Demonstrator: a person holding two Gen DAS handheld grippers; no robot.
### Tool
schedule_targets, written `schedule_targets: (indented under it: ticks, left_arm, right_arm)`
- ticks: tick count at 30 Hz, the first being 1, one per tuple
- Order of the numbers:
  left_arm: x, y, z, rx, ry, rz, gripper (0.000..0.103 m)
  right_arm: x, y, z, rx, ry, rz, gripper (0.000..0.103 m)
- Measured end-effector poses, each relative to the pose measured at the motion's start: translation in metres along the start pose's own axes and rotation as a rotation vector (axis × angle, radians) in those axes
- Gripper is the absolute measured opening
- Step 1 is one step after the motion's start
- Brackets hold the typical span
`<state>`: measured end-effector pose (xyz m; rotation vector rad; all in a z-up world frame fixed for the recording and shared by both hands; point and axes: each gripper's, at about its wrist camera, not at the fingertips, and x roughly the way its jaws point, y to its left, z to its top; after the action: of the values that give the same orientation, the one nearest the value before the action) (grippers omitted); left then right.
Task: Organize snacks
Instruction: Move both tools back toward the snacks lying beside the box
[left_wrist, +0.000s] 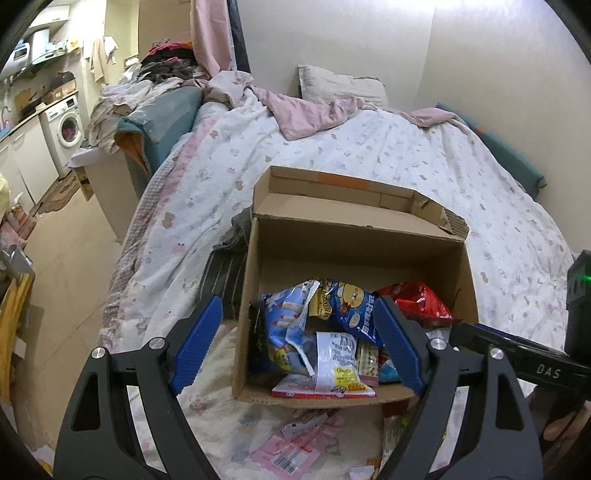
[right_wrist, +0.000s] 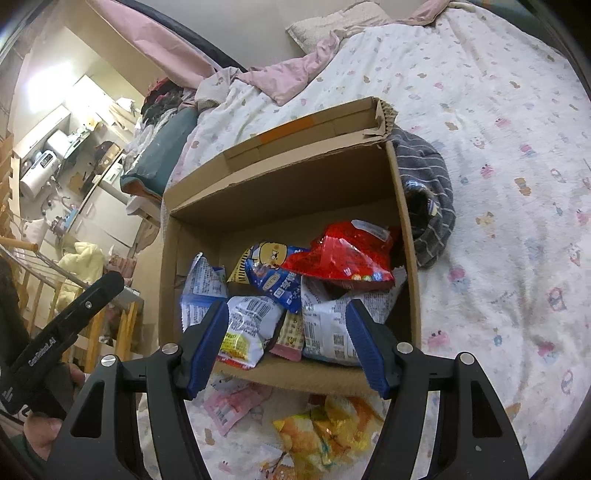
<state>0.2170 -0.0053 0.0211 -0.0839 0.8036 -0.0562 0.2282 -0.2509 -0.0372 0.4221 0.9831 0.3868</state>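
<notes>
An open cardboard box (left_wrist: 354, 236) (right_wrist: 288, 184) sits on the bed and holds several snack bags: a red bag (left_wrist: 417, 302) (right_wrist: 351, 254), a blue cartoon bag (left_wrist: 347, 299) (right_wrist: 273, 273) and white bags (right_wrist: 247, 325). My left gripper (left_wrist: 299, 343) is open and empty, just in front of the box opening. My right gripper (right_wrist: 288, 339) is open and empty at the box's near edge. A pink packet (left_wrist: 291, 450) (right_wrist: 232, 402) and a yellow bag (right_wrist: 328, 435) lie on the bed in front of the box.
A grey striped cloth (right_wrist: 428, 195) (left_wrist: 221, 269) lies against the box. The bed (left_wrist: 369, 147) has a printed white quilt, a pink blanket and a pillow (left_wrist: 340, 85). A washing machine (left_wrist: 66, 125) and cabinets stand at far left.
</notes>
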Motion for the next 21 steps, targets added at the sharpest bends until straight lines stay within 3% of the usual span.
schedule_targets:
  ticks: [21]
  left_arm:
    - [-0.046, 0.017, -0.054, -0.031, 0.031, 0.027, 0.082]
  right_arm:
    - [-0.054, -0.003, -0.052, 0.035, -0.027, -0.021, 0.069]
